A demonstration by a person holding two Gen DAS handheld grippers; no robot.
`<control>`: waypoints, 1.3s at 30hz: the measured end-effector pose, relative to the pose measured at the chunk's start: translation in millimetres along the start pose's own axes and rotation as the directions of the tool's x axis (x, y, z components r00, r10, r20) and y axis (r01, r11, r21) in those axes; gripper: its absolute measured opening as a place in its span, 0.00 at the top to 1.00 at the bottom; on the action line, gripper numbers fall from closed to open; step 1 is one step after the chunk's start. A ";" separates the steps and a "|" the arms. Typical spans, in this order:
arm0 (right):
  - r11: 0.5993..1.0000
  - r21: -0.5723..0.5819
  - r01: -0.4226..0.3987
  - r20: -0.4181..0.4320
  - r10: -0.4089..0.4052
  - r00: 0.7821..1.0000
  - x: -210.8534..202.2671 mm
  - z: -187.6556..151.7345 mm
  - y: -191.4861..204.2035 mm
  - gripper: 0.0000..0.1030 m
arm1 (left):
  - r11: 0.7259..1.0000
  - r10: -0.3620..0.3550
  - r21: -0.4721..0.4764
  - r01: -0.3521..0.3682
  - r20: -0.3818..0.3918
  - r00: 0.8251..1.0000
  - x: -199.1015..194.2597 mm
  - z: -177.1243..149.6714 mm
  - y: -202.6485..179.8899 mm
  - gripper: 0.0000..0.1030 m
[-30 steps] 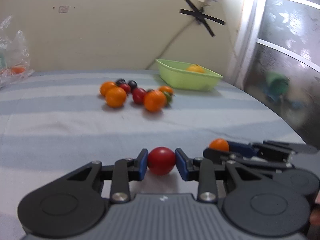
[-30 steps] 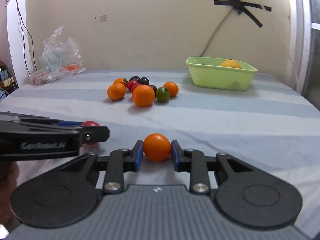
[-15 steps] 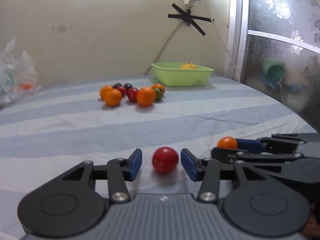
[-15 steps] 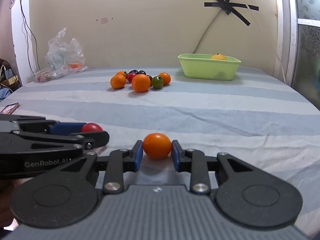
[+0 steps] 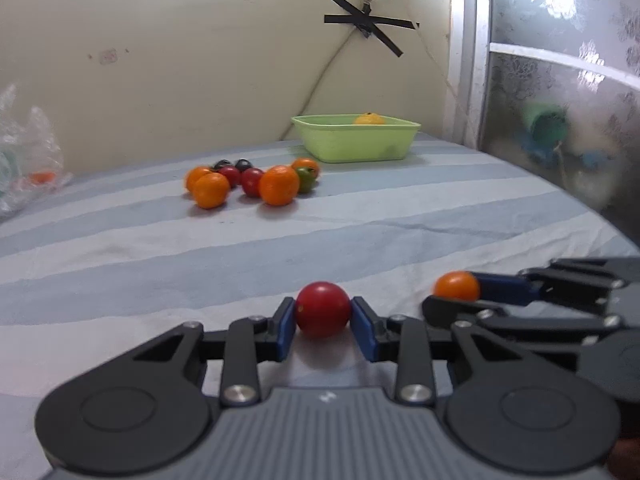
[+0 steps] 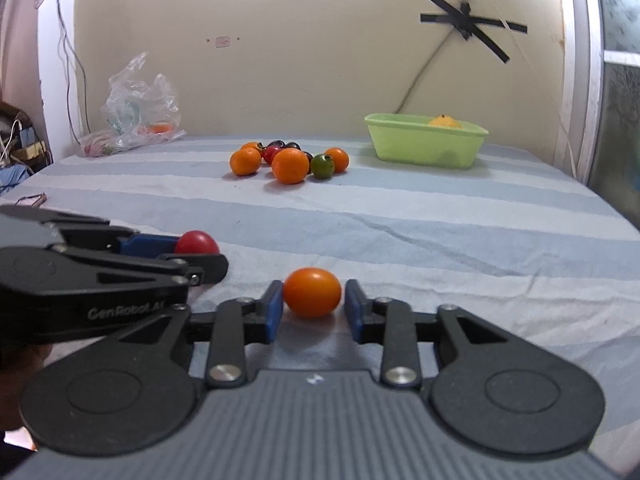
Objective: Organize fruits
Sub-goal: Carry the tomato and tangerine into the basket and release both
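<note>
My left hand-held gripper point(image 5: 323, 325) pinches the red tomato point(image 5: 323, 309), while my right hand-held gripper point(image 6: 313, 310) brackets the orange tomato point(image 6: 312, 291), pads barely apart.

Your light's soft and even; bright daylight glows through the frosted window point(image 5: 560, 92) on the right. Fisheye bends your edges, corners vignette dark, and the plastic bag point(image 5: 28, 160) blurs.
</note>
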State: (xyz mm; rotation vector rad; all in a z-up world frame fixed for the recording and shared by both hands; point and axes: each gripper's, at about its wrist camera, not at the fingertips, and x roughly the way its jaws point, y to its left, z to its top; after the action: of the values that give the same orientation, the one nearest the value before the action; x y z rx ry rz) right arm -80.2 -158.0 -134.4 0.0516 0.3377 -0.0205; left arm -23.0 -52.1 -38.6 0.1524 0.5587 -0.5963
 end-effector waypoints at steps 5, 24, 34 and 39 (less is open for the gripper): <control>0.999 0.048 -0.015 0.023 0.014 1.000 8.6 21.7 -20.2 0.69 | 0.997 -0.079 -0.016 0.080 0.034 0.996 15.7 39.4 6.8 0.71; 0.994 0.106 0.014 0.111 -0.026 0.994 154.6 148.0 -137.2 0.68 | 0.960 -0.234 -0.173 0.219 -0.067 0.970 232.8 218.0 39.0 0.70; 0.998 0.009 0.061 0.109 -0.062 0.992 169.7 138.0 -126.6 0.67 | 0.968 -0.218 -0.143 0.208 -0.053 0.975 229.8 217.4 40.7 0.59; 0.997 0.056 0.059 0.147 -0.067 0.987 142.9 136.4 -127.8 0.67 | 0.961 -0.188 -0.190 0.203 0.090 0.978 148.3 211.1 89.8 0.59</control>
State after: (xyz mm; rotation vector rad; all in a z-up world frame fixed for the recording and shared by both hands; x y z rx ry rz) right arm 96.1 -294.7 -59.4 0.0904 0.1896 -0.0954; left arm 225.5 -112.8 57.1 -0.1143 0.5647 -0.7311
